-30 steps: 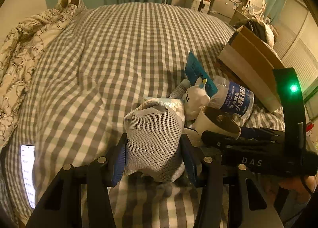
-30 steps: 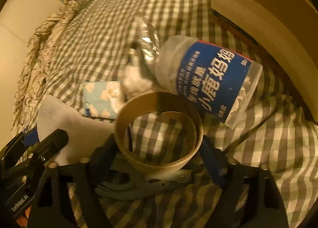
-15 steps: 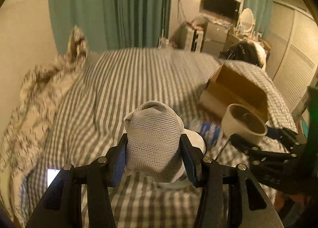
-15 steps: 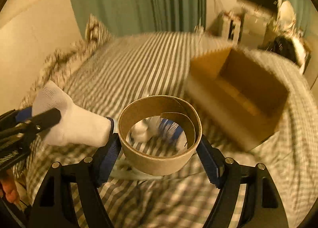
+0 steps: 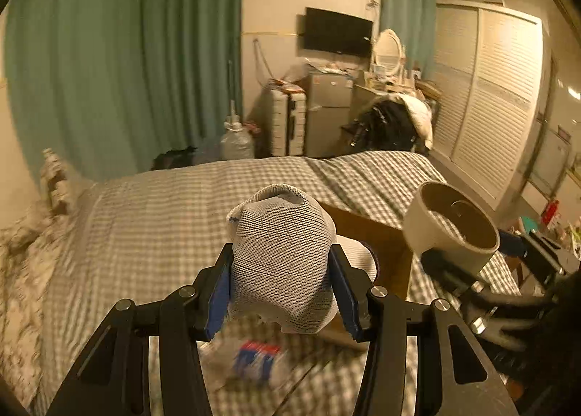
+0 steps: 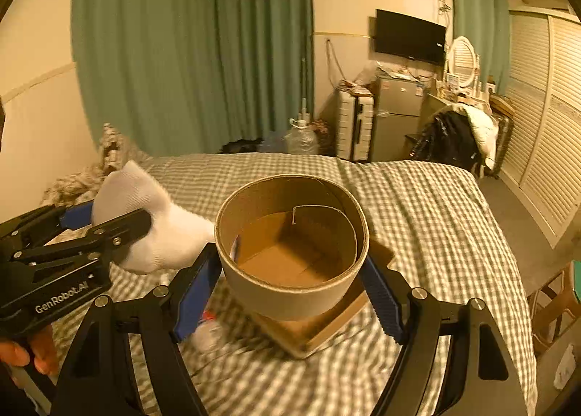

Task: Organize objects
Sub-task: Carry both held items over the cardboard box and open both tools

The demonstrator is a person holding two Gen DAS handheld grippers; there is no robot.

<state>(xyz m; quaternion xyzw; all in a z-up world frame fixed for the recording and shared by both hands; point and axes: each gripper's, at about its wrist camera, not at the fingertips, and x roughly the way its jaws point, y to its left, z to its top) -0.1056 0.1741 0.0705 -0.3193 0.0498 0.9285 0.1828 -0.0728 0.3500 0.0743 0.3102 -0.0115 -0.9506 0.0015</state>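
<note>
My left gripper (image 5: 279, 263) is shut on a white mesh sock (image 5: 281, 256) and holds it in the air above the bed; the sock also shows in the right wrist view (image 6: 159, 231). My right gripper (image 6: 290, 270) is shut on a wide cardboard tape ring (image 6: 290, 252), held above an open cardboard box (image 6: 326, 325) on the checked bedspread (image 6: 435, 216). The ring also shows in the left wrist view (image 5: 450, 231), to the right of the sock. The box (image 5: 374, 241) sits behind the sock there.
A blue-labelled plastic bottle (image 5: 254, 358) lies blurred on the bed below the left gripper. A rumpled patterned duvet (image 5: 21, 263) lies at the left. Beyond the bed stand a suitcase (image 6: 354, 129), a small fridge (image 6: 395, 118) and a chair with clothes (image 6: 454, 136).
Both grippers have risen from the pile on the bed and tilted up, carrying the sock and the ring. The box now lies under the ring.
</note>
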